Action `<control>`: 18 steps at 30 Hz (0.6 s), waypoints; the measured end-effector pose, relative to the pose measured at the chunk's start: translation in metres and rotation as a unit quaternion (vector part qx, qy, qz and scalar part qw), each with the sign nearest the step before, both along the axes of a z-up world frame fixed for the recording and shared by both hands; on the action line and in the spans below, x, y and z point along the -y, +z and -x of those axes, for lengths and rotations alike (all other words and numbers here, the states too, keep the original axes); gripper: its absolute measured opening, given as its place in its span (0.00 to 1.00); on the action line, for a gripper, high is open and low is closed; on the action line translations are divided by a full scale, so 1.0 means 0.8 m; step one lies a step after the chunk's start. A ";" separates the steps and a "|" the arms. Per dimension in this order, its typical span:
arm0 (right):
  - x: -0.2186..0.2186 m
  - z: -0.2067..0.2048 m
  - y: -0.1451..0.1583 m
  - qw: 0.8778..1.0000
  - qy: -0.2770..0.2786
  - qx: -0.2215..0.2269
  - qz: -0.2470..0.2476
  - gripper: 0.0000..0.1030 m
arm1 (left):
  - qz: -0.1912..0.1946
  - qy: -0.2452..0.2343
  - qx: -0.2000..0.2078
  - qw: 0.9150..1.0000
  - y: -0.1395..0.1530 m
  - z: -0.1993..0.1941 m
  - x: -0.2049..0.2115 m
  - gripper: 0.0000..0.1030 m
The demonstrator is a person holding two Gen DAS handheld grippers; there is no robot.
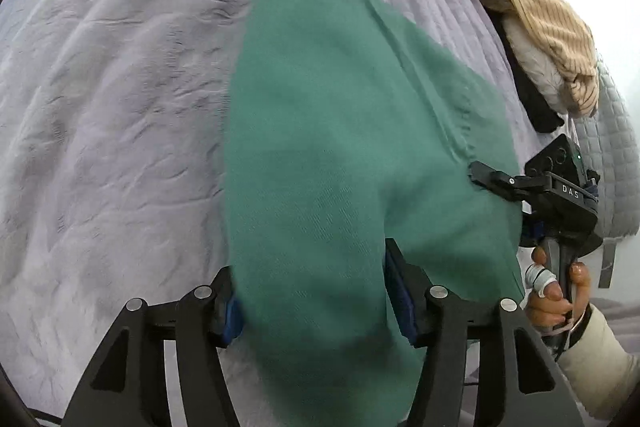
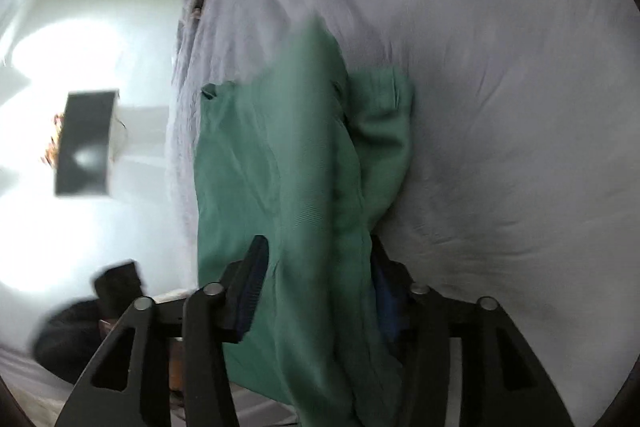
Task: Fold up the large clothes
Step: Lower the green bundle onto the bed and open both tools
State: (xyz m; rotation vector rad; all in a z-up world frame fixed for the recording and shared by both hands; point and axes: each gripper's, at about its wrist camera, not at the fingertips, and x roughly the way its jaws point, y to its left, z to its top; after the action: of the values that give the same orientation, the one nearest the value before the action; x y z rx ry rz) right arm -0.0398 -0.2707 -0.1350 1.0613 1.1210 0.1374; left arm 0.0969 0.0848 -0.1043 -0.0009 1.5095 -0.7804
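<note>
A large green garment (image 1: 340, 131) hangs stretched over a pale lilac bedspread (image 1: 112, 87). My left gripper (image 1: 316, 291) is shut on its near edge, and the cloth drapes over and between the fingers. My right gripper (image 1: 480, 177) shows at the right of the left wrist view, pinching the garment's side edge. In the right wrist view the right gripper (image 2: 316, 279) is shut on bunched green cloth (image 2: 288, 163), which hangs folded in front of the bed.
A pile of tan striped, white and black clothes (image 1: 540, 47) lies at the bed's right edge, beside a grey quilted cover (image 1: 612, 147). In the right wrist view a white floor or wall with a dark box (image 2: 86, 143) lies left of the bedspread (image 2: 500, 67).
</note>
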 end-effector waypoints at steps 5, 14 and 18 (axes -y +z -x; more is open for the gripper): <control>0.043 -0.012 0.028 0.998 -0.048 0.016 0.023 0.51 | 0.022 -0.004 0.053 0.998 0.056 -0.008 -0.021 0.58; 0.048 -0.042 -0.039 0.991 -0.019 -0.059 0.119 0.02 | -0.034 0.021 0.141 0.989 0.025 -0.072 0.035 0.58; 0.059 -0.033 -0.043 0.993 -0.033 -0.057 0.103 0.02 | -0.043 0.019 0.139 0.989 -0.002 -0.066 0.056 0.62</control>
State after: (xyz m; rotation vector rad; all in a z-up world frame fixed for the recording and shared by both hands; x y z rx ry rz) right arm -0.0134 -0.3177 -0.1690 0.9296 1.1744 -0.0910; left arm 0.1498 0.0397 -0.1060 0.1387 1.2730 -0.6554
